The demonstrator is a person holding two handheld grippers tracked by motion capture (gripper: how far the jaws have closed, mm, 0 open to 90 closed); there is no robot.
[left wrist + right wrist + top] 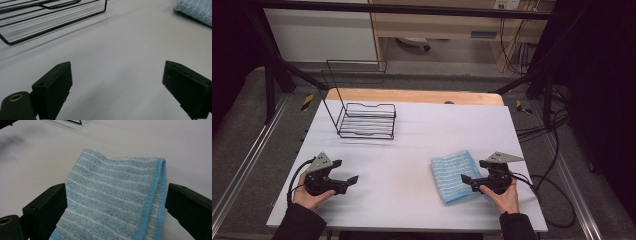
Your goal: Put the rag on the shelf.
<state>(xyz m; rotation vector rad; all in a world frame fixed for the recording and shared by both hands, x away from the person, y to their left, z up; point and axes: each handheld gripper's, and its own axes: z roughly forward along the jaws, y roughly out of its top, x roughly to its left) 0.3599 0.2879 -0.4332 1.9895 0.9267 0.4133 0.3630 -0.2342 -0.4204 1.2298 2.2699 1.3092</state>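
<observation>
Along the bottom edge of the high view, two hands come in over the white table, each holding a black gripper. At lower left, the left gripper sits low over bare tabletop, its jaws spread wide with nothing between them; its own view shows the same gap over plain white surface. At lower right, the right gripper points toward the frame's centre, jaws also spread, reaching over the near right edge of a folded blue striped towel. In the right gripper view the towel lies flat between the open jaws, its folded, bound edge running close to the right-hand jaw; whether either jaw touches the cloth cannot be told. Farther up, in the upper left of the high view, a black wire rack stands on the table with a tall back frame, well apart from the towel, its wire tray holding nothing.
</observation>
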